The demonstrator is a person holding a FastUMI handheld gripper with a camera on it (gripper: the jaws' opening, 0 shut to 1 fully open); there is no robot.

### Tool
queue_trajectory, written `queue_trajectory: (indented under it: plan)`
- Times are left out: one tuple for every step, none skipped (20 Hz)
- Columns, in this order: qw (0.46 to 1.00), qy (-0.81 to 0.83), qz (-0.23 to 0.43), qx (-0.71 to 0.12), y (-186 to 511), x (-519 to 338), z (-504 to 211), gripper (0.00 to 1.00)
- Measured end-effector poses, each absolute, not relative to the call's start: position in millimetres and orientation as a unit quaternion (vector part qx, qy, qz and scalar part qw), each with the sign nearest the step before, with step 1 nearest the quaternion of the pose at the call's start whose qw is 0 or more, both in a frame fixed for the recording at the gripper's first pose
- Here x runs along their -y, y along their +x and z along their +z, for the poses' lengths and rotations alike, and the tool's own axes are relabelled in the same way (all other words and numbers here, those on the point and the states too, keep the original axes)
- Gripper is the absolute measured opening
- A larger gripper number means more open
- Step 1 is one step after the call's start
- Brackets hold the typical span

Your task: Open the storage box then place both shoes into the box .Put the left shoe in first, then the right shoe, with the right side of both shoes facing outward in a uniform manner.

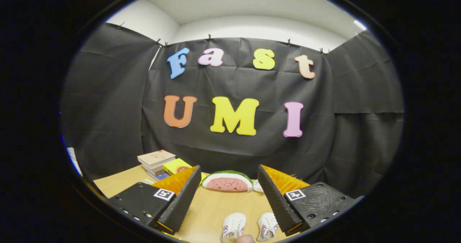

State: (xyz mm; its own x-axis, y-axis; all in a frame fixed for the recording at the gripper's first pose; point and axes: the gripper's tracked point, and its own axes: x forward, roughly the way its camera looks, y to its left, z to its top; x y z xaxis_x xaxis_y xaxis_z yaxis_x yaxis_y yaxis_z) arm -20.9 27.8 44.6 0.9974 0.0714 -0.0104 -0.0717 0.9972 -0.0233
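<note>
Our gripper [228,203] is wide open, holding nothing; we see both shoes [233,225] lying low between its fingers, toes pointing forward.

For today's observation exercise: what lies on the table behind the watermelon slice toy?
Behind the watermelon slice toy hangs the black cloth wall. The tabletop there is covered by the toy. The gripper is open, with two white shoes between its fingers.
</note>
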Motion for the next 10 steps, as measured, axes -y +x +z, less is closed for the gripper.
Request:
queue_trajectory:
  plan:
    - [0.999, -0.009, 0.04, -0.012, -19.0, -26.0, 38.1, 0.95]
    - [0.999, -0.007, 0.041, -0.019, -16.8, -22.8, 30.6, 0.96]
    - [0.999, -0.003, 0.039, -0.026, -14.3, -17.5, 22.5, 0.96]
    - [0.999, -0.001, 0.043, -0.033, -12.7, -15.4, 13.2, 0.96]
    - [0.998, 0.001, 0.044, -0.039, -10.5, -13.4, 2.8, 0.95]
    - [0.998, -0.007, 0.045, -0.043, -7.9, -11.7, -7.0, 0.95]
    - [0.997, -0.008, 0.051, -0.05, -5.1, -12.9, -19.3, 0.95]
    - [0.996, 0.0, 0.066, -0.063, -4.1, -19.9, -32.7, 0.96]
    - [0.993, 0.013, 0.087, -0.08, -4.4, -29.9, -49.0, 0.96]
    - [0.989, 0.028, 0.107, -0.1, -4.6, -41.4, -64.2, 0.96]
